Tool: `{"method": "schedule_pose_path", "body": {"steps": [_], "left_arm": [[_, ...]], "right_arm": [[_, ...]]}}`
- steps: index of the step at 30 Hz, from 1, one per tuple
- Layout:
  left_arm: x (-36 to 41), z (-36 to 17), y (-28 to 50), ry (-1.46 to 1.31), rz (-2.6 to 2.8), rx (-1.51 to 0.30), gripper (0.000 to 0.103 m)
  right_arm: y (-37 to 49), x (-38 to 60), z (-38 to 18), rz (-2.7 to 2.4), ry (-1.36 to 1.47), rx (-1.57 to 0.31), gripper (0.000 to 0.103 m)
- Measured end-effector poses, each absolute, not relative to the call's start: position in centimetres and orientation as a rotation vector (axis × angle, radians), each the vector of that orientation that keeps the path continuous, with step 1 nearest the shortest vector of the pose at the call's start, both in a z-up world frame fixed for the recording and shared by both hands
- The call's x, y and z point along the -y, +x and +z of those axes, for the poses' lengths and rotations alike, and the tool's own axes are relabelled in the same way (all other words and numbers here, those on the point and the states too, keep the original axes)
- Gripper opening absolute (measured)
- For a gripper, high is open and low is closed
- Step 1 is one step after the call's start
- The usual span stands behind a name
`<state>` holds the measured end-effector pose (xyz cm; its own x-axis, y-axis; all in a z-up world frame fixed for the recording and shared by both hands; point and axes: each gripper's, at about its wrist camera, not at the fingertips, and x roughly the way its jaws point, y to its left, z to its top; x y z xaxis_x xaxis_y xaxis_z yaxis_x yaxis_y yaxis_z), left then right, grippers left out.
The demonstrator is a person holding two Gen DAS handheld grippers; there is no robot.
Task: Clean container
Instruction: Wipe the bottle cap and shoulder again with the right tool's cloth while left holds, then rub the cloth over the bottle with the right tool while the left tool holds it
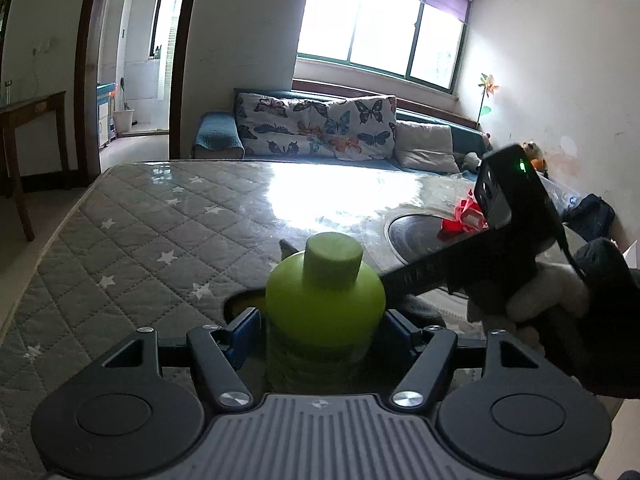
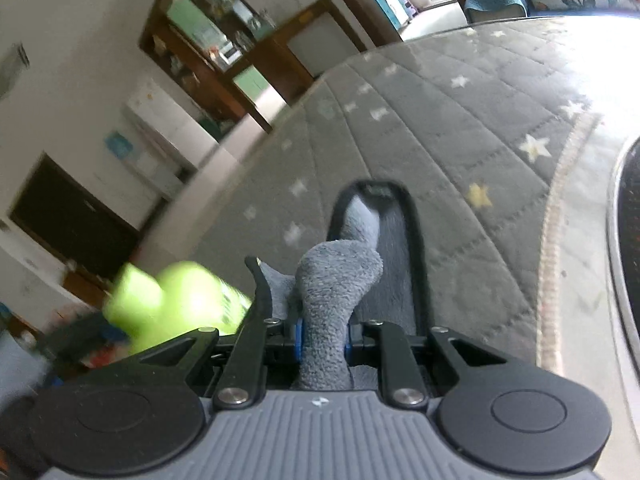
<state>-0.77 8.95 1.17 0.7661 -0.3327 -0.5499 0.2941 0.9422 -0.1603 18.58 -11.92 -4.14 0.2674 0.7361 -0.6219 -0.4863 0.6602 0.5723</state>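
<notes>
A lime-green bottle (image 1: 324, 292) with a flat green cap stands upright between the blue pads of my left gripper (image 1: 320, 330), which is shut on its body. My right gripper (image 2: 323, 340) is shut on a grey fluffy cloth (image 2: 336, 280) that bunches up between its pads. A dark-edged part of the cloth reaches forward over the table. In the left wrist view the right gripper (image 1: 404, 278), held by a gloved hand (image 1: 592, 312), comes in from the right with its tip just behind the bottle. The right wrist view shows the bottle (image 2: 176, 300) blurred at lower left.
The table (image 1: 160, 224) has a grey quilted cover with white stars under a glossy sheet. A round dark inset (image 1: 412, 232) lies at the right, with a red object (image 1: 464, 216) beside it. A sofa with butterfly cushions (image 1: 312, 124) stands behind the table.
</notes>
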Motion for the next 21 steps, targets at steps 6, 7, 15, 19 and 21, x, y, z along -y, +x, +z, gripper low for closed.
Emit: {"method": "schedule_pose_path", "body": {"steps": [6,7,15,19,21], "left_arm": [[-9.1,1.2,-1.4,-0.115,-0.305,-0.607,0.078],[-8.9,1.2,-1.4,-0.115,-0.306,-0.606,0.078],[-8.4,0.9,-0.6,-0.105,-0.292,-0.608,0.073],[-8.6,0.8,-0.7,-0.091,-0.31,-0.596,0.072],[-8.6,0.8,-0.8,-0.08,-0.318,-0.589,0.072]], "right_arm": [[15.8,12.8,-3.8,0.838,0.245,-0.987,0.017],[15.1,13.0,-3.7,0.841,0.233,-0.983,0.017],[12.6,15.6,-1.7,0.859,0.332,-0.935,0.017],[13.4,16.1,0.6,0.892,0.409,-0.866,0.017],[14.0,15.6,1.6,0.916,0.415,-0.845,0.017]]}}
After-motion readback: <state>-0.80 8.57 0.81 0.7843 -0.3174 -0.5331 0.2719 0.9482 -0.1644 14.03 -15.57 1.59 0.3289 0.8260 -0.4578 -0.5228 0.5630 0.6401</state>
